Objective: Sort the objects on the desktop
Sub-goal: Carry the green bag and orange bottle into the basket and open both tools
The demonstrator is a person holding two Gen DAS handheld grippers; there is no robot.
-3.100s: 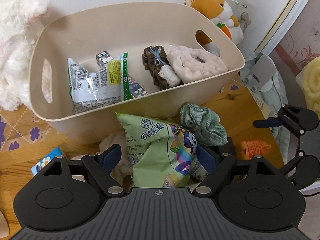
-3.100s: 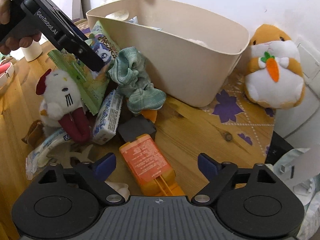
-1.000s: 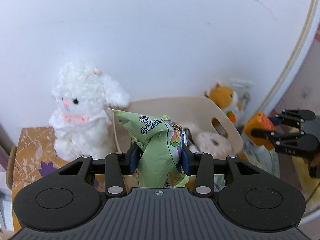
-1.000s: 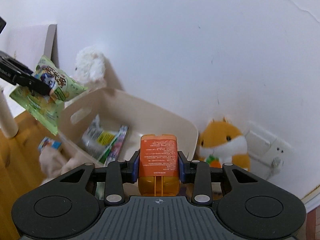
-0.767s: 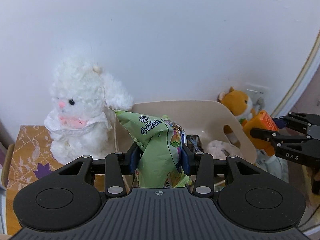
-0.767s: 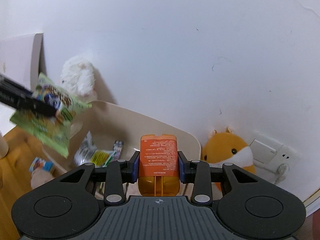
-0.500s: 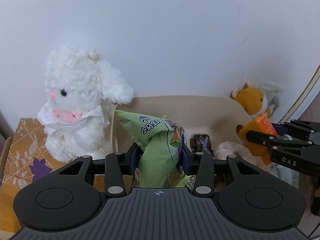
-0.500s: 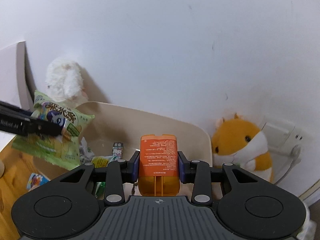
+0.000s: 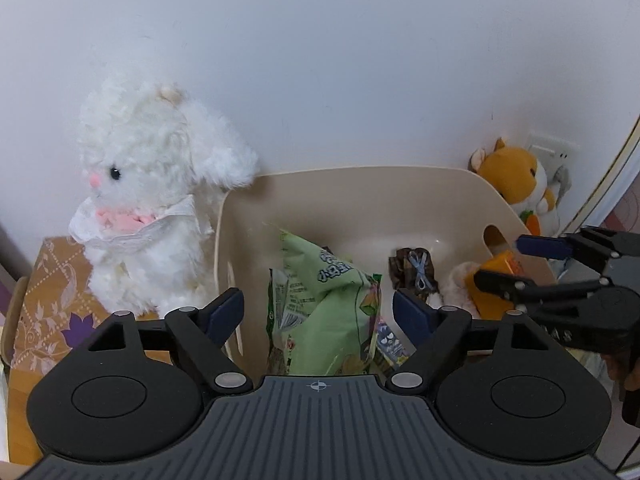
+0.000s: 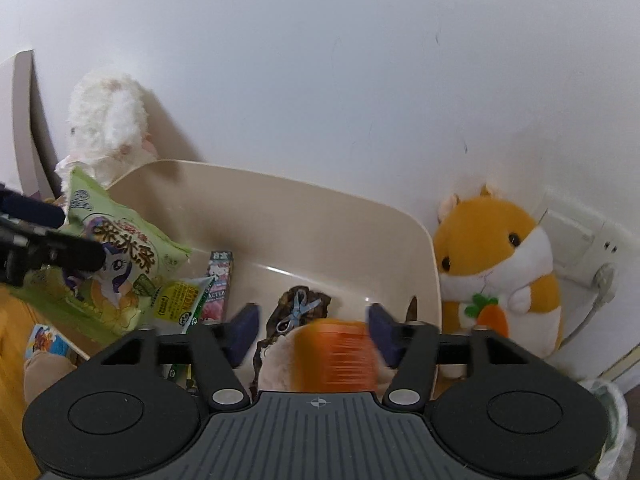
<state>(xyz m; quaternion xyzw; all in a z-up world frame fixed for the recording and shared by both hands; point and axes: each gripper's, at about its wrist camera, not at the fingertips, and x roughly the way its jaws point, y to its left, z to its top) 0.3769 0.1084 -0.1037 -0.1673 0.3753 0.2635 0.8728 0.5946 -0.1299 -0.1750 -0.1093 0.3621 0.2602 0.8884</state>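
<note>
A beige plastic bin (image 9: 360, 184) stands against the white wall; it also shows in the right wrist view (image 10: 304, 216). My left gripper (image 9: 318, 314) is open above the bin's left part, and the green snack bag (image 9: 332, 304) hangs loose between its fingers, dropping into the bin; the bag also shows in the right wrist view (image 10: 116, 256). My right gripper (image 10: 312, 334) is open over the bin's right part, and the orange pack (image 10: 334, 354), blurred, falls between its fingers. The pack also shows in the left wrist view (image 9: 494, 284).
The bin holds snack packets (image 10: 188, 300), a brown bow item (image 9: 416, 276) and a pale fluffy item (image 10: 276, 368). A white plush rabbit (image 9: 148, 208) sits left of the bin, an orange hamster plush (image 10: 500, 264) right of it by a wall socket (image 10: 580, 240).
Both grippers have opened. The green snack bag and the orange pack are released and dropping into the bin. Both grippers moved closer over the bin.
</note>
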